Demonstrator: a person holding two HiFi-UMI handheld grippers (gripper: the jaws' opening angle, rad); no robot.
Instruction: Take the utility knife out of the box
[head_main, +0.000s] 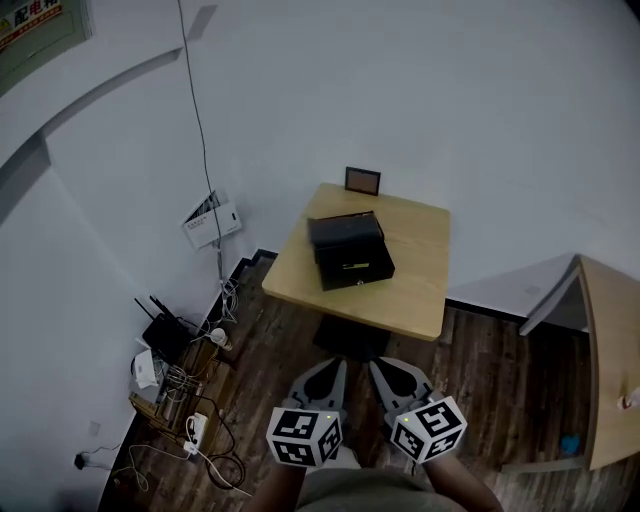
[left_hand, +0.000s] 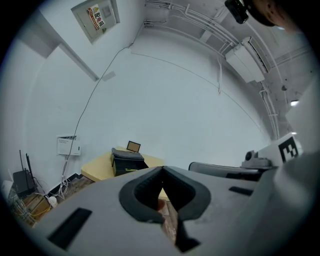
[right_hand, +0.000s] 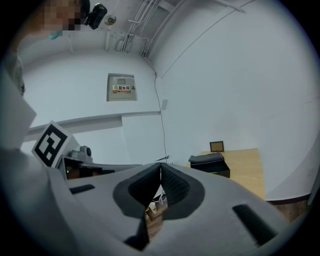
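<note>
A black box (head_main: 356, 266) stands open on a small wooden table (head_main: 415, 290), with its lid (head_main: 345, 230) propped against its far side. A thin yellowish thing (head_main: 353, 265), likely the utility knife, lies inside. The box also shows in the left gripper view (left_hand: 127, 162) and in the right gripper view (right_hand: 210, 164). Both grippers hang well short of the table, over the wooden floor. My left gripper (head_main: 335, 366) (left_hand: 161, 170) is shut and holds nothing. My right gripper (head_main: 384, 366) (right_hand: 160, 165) is beside it, also shut and bare.
A small framed picture (head_main: 362, 180) stands at the table's far edge. Routers, a power strip and tangled cables (head_main: 175, 380) lie on the floor at the left wall. A white wall box (head_main: 211, 220) hangs there. Another wooden table (head_main: 610, 360) stands at the right.
</note>
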